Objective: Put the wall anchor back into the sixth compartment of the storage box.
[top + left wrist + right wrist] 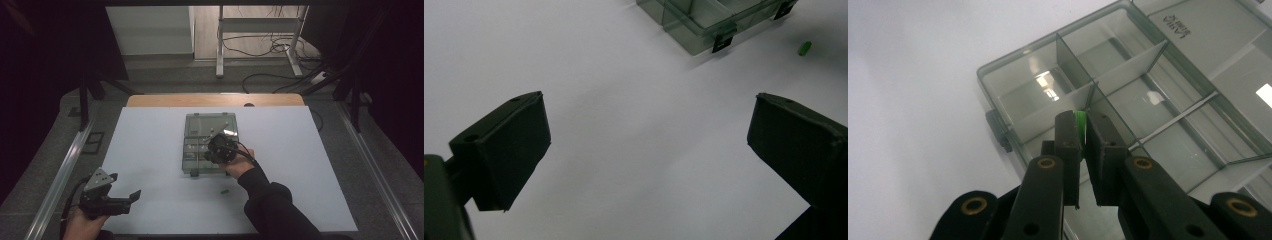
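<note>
Right now the right gripper point(1082, 131) has its jaws pressed almost together, pinching a small green piece point(1080, 122) between the tips. In the right gripper view the piece peeks out at 12 o'clock of the jaw tips, held over a clear plastic organizer box point(1013, 75), right above a divider where compartments meet. The box's dark latch point(998, 131) sits at about 9 o'clock from the jaw tips. Embossed writing point(1175, 27) shows on the lid at 1 o'clock, too small and skewed to read.

In the high view the right gripper point(216, 148) hovers over the lower half of the organizer box point(200, 125), the person's right hand point(240, 162) and dark sleeve point(272, 205) coming in from 5 o'clock. The box lies open near the middle of the white table point(150, 150).

A second green piece point(224, 190) lies loose on the table, near the box's front edge at 6 o'clock from the right gripper; in the left gripper view it point(804, 48) sits just beside the box point(694, 30).

The left gripper point(127, 192) is well apart at 8 o'clock, low left on the table, jaws spread wide with nothing between them, bare table point(649, 150) under them.
</note>
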Demonstrator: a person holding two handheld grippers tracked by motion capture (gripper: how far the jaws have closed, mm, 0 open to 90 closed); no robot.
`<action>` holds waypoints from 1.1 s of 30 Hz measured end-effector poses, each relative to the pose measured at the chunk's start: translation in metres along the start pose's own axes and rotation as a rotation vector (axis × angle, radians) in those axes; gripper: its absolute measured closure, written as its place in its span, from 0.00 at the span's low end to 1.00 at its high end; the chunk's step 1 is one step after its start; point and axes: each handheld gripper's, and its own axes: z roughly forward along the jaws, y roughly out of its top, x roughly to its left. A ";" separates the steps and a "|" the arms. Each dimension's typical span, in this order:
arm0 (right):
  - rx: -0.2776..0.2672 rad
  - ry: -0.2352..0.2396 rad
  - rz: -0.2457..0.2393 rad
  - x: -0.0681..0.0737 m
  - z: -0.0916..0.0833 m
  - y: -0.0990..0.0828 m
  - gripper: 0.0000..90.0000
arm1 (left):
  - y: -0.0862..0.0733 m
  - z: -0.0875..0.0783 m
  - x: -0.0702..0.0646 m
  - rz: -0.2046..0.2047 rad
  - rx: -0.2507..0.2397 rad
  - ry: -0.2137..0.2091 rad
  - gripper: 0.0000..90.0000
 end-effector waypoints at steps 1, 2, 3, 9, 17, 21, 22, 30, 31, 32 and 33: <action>0.003 0.000 0.002 0.000 0.002 0.000 0.91 | 0.000 0.000 0.000 0.000 0.000 0.000 0.05; 0.002 -0.003 0.001 -0.001 0.003 0.000 0.89 | 0.000 0.000 0.000 0.000 0.000 0.000 0.05; -0.001 -0.008 0.000 -0.001 0.003 0.000 0.87 | 0.000 0.000 0.000 0.000 0.000 0.000 0.05; -0.004 -0.007 -0.011 0.003 -0.001 -0.001 0.86 | 0.000 0.000 0.000 -0.002 0.000 -0.001 0.05; -0.042 0.015 0.002 0.005 -0.019 -0.003 0.80 | 0.000 0.000 0.000 -0.001 0.001 0.000 0.05; -0.062 0.031 0.020 0.005 -0.027 -0.009 0.73 | 0.000 0.000 0.000 0.000 0.001 0.001 0.05; -0.069 0.032 0.021 0.005 -0.028 -0.011 0.71 | 0.000 0.000 0.000 -0.001 0.001 0.001 0.05; -0.057 0.040 0.035 0.008 -0.037 -0.021 0.48 | 0.000 0.000 0.000 -0.001 0.000 0.001 0.05; -0.057 0.040 0.035 0.008 -0.037 -0.021 0.48 | 0.000 0.000 0.000 -0.002 -0.001 0.001 0.05; -0.059 0.032 0.025 0.009 -0.040 -0.022 0.46 | 0.000 0.000 0.000 -0.001 -0.001 0.002 0.05; -0.059 0.032 0.025 0.009 -0.040 -0.022 0.46 | 0.000 0.000 0.000 0.001 -0.001 0.002 0.05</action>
